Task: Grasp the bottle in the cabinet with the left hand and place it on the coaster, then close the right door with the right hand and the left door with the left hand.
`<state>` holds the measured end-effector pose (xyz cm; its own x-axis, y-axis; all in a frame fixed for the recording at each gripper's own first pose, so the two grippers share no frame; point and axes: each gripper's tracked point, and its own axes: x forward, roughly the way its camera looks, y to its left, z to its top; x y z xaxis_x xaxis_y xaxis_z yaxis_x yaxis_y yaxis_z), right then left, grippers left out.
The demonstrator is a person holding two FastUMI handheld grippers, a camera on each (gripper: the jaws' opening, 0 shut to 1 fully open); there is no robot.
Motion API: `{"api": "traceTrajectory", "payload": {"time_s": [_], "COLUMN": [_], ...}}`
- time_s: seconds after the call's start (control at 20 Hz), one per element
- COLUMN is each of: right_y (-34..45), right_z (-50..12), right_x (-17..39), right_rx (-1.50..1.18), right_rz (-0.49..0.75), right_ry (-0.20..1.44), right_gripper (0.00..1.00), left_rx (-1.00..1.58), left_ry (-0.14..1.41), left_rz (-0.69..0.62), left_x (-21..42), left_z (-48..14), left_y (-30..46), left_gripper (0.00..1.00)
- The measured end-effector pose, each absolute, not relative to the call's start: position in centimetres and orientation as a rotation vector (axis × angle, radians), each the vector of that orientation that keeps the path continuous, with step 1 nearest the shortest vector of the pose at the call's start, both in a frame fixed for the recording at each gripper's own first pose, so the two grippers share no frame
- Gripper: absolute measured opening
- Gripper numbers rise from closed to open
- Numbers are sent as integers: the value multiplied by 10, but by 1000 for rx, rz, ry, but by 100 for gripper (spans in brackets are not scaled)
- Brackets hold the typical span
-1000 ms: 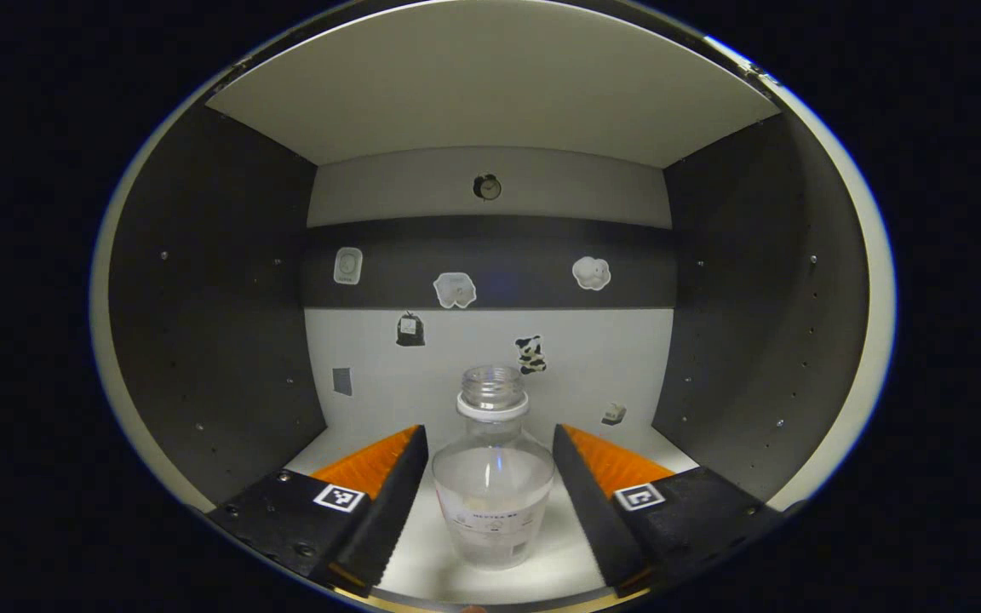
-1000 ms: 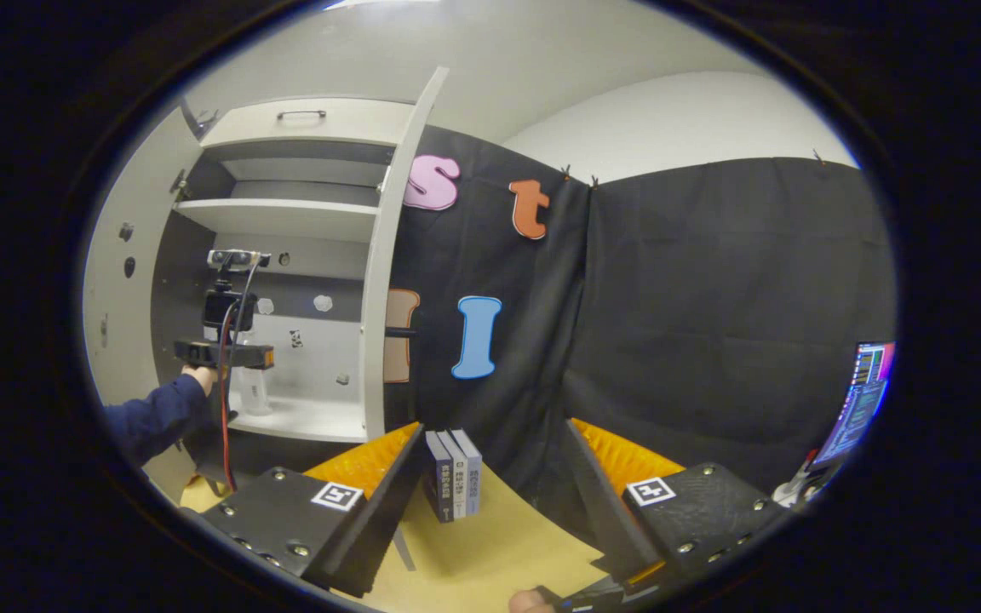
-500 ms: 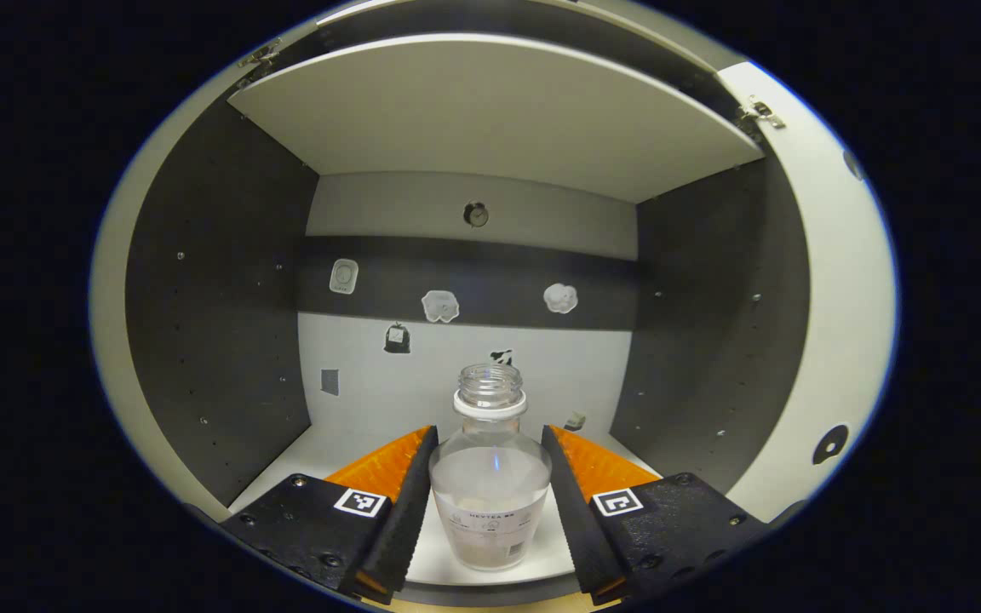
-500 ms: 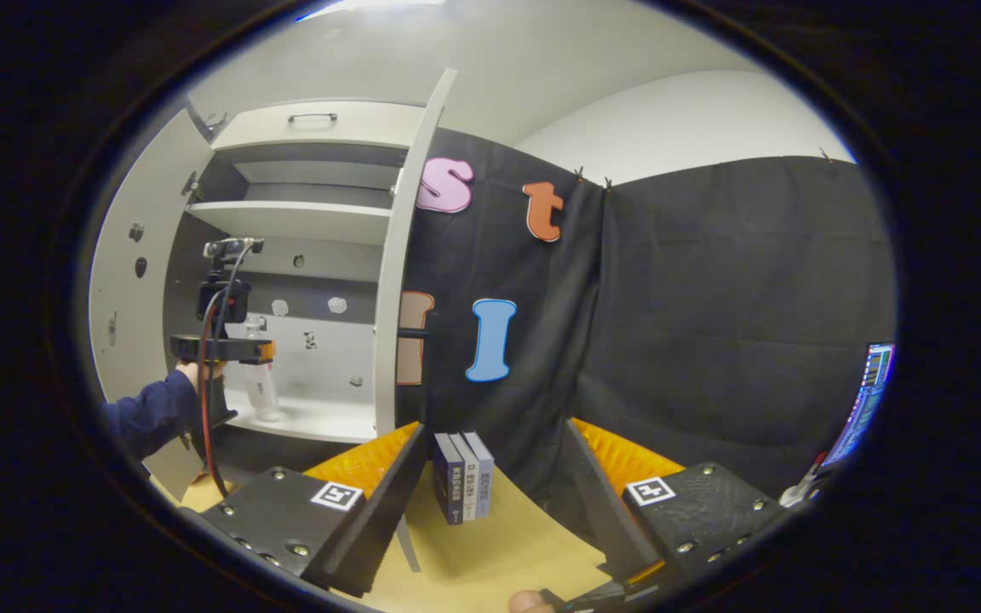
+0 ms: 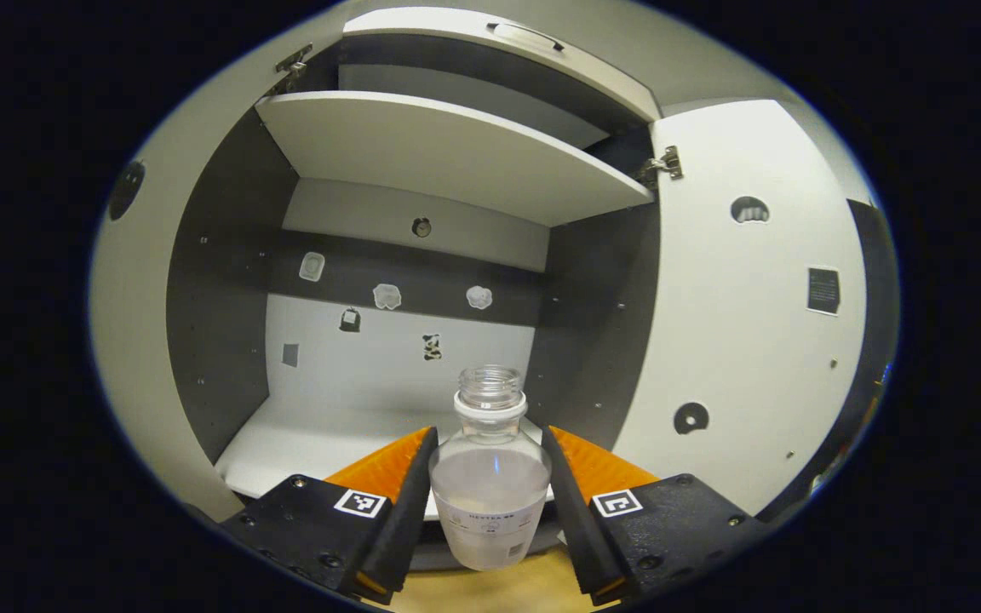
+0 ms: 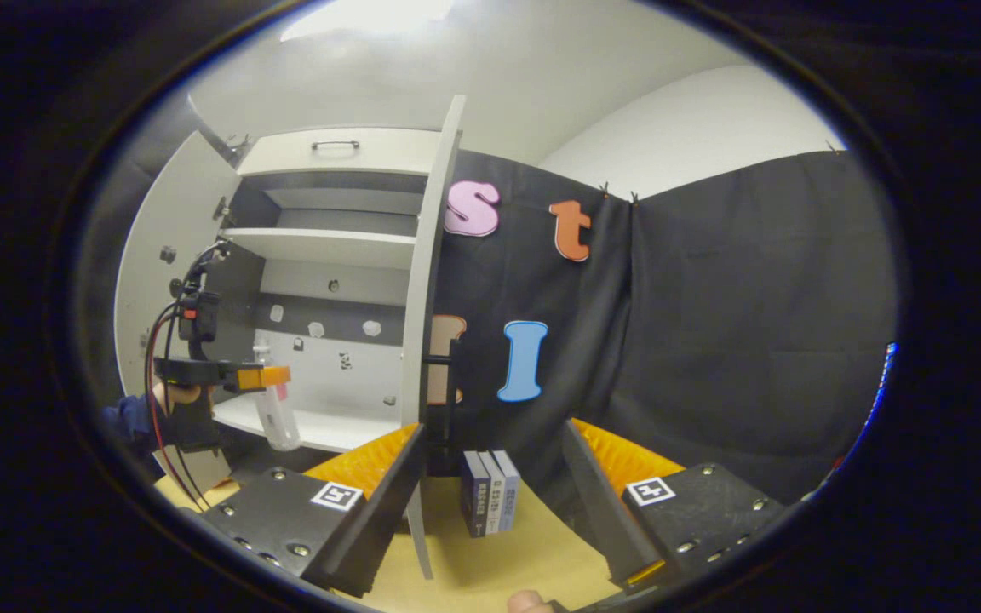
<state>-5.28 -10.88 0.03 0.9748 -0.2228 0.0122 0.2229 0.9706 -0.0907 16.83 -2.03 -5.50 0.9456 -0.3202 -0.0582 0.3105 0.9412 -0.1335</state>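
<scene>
A clear, capless bottle (image 5: 490, 502) with a white neck ring and a pale label sits between both fingers of my left gripper (image 5: 489, 431), which is shut on its body. It hangs just outside the cabinet's lower shelf (image 5: 320, 438), over a strip of tan tabletop. In the right gripper view the left gripper (image 6: 262, 375), held by a hand in a blue sleeve, carries the bottle (image 6: 276, 421) tilted in front of the open cabinet (image 6: 329, 247). The right door (image 6: 422, 281) stands open, seen edge-on, and the left door (image 6: 158, 247) is swung wide. My right gripper (image 6: 490, 426) is open and holds nothing.
The right door's inner face (image 5: 746, 340) stands close on the right of the held bottle. An upper shelf (image 5: 448, 149) spans the cabinet. Three small books (image 6: 490, 504) stand upright on the tan table (image 6: 490, 562) in front of my right gripper.
My left gripper shut on the bottle, lifted it and drew it back out of the cabinet, past the shelf's front edge. The right gripper stayed open and shifted only slightly.
</scene>
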Motion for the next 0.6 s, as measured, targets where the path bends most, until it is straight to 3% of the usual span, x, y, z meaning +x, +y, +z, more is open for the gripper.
{"api": "traceTrajectory", "payload": {"time_s": [0.3,0.6], "right_y": [-97,-94], "right_z": [12,24], "right_x": [-49,-46], "right_rx": [-71,-72], "right_rz": [-136,-99], "right_ry": [-34,-66], "right_gripper": [96,97], "left_rx": [-176,-151], "left_ry": [118,167], "left_rz": [-408,-345], "left_x": [99,54], "left_z": [-104,-181], "left_y": [-26,-6], "left_gripper": [73,73]}}
